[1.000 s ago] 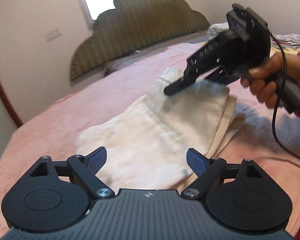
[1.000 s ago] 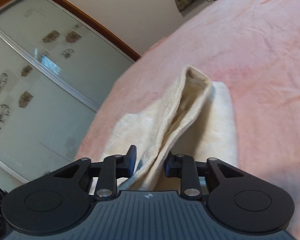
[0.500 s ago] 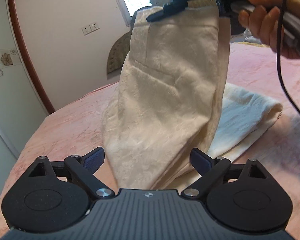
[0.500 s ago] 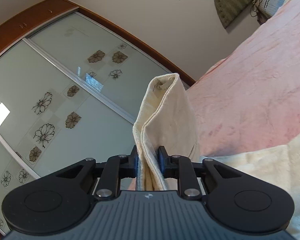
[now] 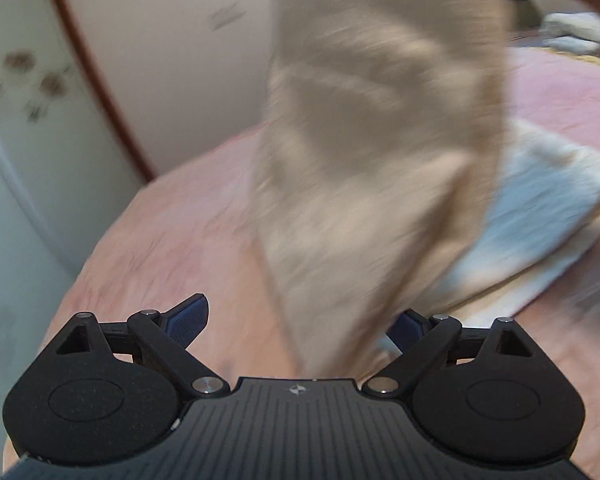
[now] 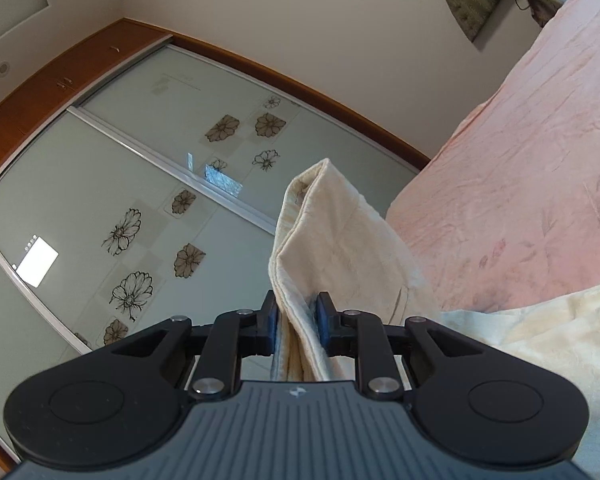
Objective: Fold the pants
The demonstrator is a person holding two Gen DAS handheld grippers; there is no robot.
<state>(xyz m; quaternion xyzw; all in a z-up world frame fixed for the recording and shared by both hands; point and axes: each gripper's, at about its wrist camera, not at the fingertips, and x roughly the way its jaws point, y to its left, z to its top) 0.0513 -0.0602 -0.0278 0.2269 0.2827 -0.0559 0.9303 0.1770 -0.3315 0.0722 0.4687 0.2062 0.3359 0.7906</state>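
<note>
Left wrist view, blurred: the cream pants hang lengthwise from above, lower part lying on the pink bed; the left gripper gapes wide, cloth hanging between its fingers, ungripped. Right wrist view: the right gripper, aimed level, pinches the pants' folded edge.

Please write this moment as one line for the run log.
right claw: shut on pants | left claw: open, under hanging pants | bed: rest of pants
</note>
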